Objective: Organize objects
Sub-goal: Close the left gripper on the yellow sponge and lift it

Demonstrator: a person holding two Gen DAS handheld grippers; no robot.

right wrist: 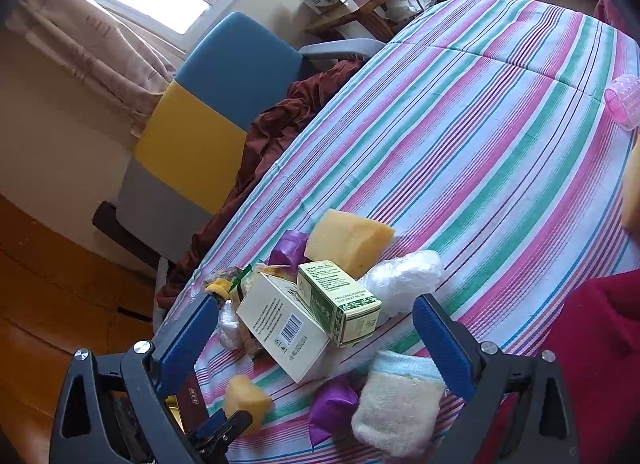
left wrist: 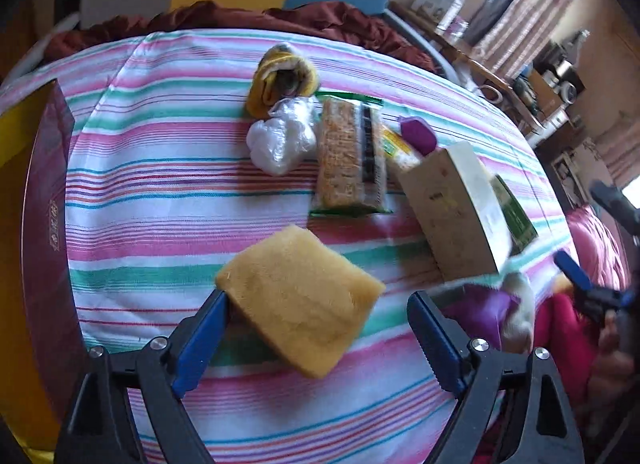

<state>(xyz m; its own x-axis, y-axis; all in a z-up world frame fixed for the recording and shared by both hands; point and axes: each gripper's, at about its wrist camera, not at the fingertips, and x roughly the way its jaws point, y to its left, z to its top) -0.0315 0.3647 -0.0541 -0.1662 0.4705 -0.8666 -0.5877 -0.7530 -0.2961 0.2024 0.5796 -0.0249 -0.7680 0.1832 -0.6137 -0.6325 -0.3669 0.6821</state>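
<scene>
- Left tongs stood spread wide in the lower middle of the left wrist view; the yellow sponge sat between the fingers, its left corner touching the left pad, its right edge clear of the other.
- I read that as released, no squeeze on it.
- The sponge looked light, soft and springy to me: it should squash under the pads, so I'd take it across the flat faces, mid-block, not at a corner.
- Right tongs gaped open too, empty, over the pile on the striped cloth.
- Cream box and green box leaned together at centre-low; stiff card, easy to pinch.
- White sock lay at the bottom, floppy.
</scene>
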